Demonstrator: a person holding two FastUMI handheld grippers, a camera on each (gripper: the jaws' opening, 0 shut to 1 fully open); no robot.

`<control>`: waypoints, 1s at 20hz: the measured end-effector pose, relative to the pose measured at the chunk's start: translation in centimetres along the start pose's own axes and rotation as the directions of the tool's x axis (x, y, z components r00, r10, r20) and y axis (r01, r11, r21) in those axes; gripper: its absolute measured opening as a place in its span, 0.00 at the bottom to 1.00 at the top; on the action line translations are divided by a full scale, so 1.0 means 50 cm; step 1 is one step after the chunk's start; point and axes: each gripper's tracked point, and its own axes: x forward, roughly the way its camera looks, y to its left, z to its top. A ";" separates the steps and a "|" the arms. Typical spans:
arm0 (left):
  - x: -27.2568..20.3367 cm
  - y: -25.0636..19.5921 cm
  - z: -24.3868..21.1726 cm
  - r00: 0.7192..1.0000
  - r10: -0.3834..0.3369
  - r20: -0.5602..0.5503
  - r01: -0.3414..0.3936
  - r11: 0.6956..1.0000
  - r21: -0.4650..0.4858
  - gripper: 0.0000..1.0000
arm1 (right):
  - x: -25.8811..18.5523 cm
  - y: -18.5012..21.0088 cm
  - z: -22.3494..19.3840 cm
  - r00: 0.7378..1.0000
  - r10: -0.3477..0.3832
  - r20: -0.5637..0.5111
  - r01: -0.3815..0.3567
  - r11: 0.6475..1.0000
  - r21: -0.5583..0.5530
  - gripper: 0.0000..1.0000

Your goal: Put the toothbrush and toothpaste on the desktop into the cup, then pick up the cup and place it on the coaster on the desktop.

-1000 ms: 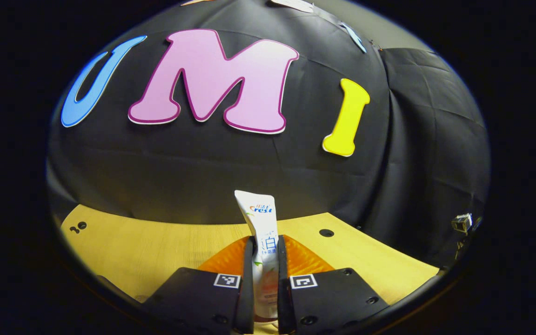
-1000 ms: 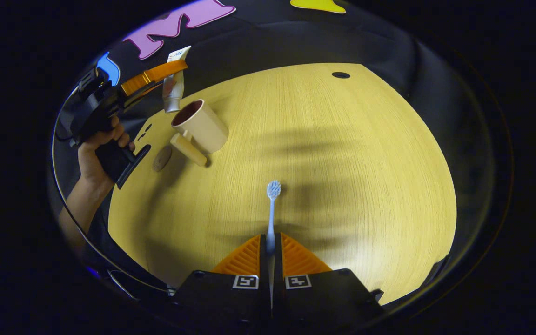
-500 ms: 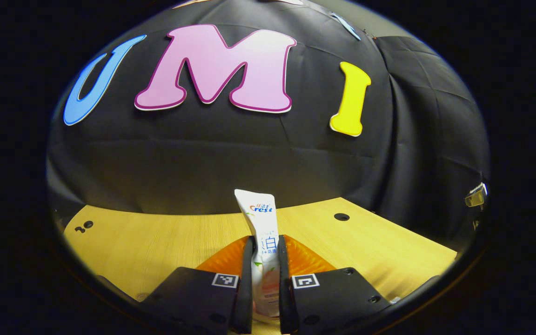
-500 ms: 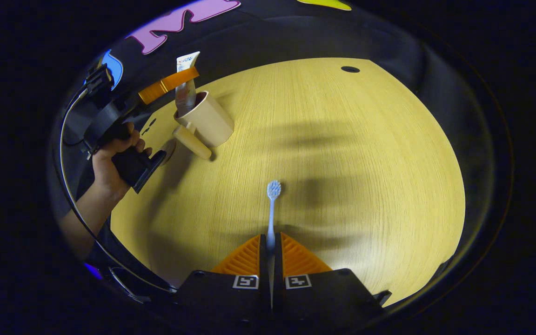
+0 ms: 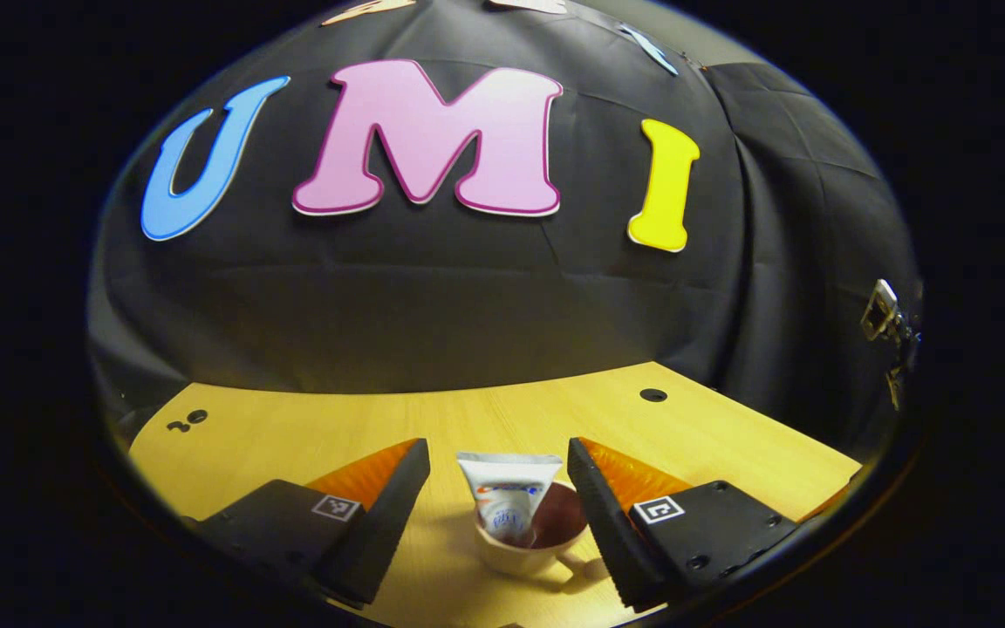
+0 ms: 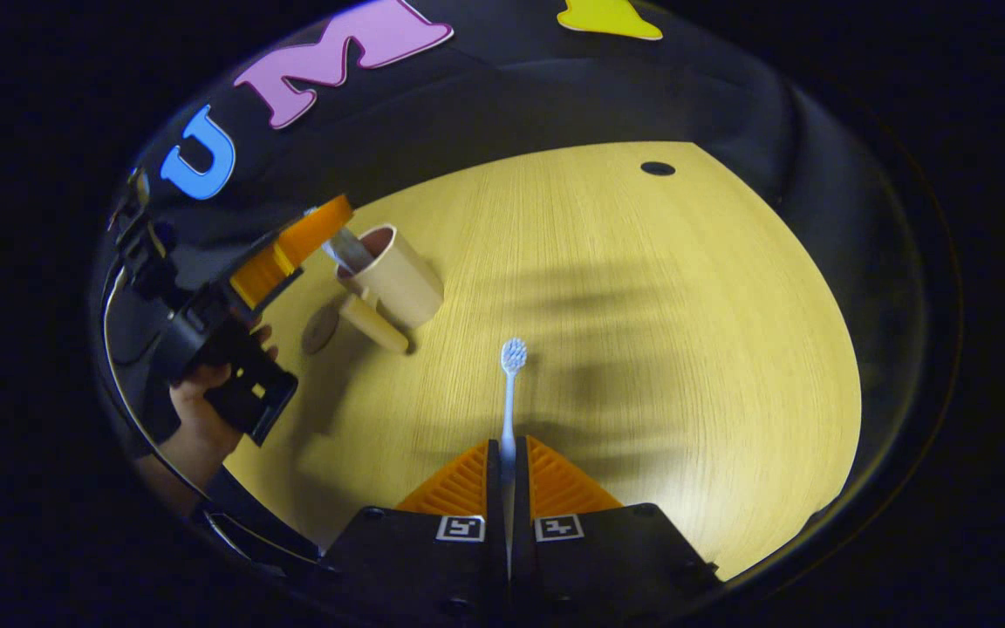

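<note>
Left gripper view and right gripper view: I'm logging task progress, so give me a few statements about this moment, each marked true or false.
1. The white toothpaste tube stands inside the beige handled cup. True.
2. The left gripper is shut on the tube. False: its jaws stand wide apart on either side of it.
3. The right gripper is shut on the pale blue toothbrush. True.
4. The toothbrush is already in the cup. False: it is held over the yellow wooden desktop.
5. The cup sits on the round brown coaster. False: the coaster lies beside it.
</note>
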 end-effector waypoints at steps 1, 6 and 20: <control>-0.030 0.008 0.002 1.000 0.017 -0.004 -0.017 1.000 -0.004 0.98 | -0.004 0.005 0.031 0.999 0.010 0.038 -0.010 1.000 -0.001 0.06; -0.202 0.026 -0.053 0.993 0.085 -0.085 -0.092 0.993 -0.079 0.98 | -0.007 0.070 0.176 0.979 0.086 0.187 -0.082 0.996 -0.031 0.06; -0.385 0.096 -0.150 0.937 0.214 -0.277 -0.257 0.957 -0.131 0.98 | 0.034 0.247 0.431 0.856 0.265 0.444 -0.217 0.963 -0.157 0.06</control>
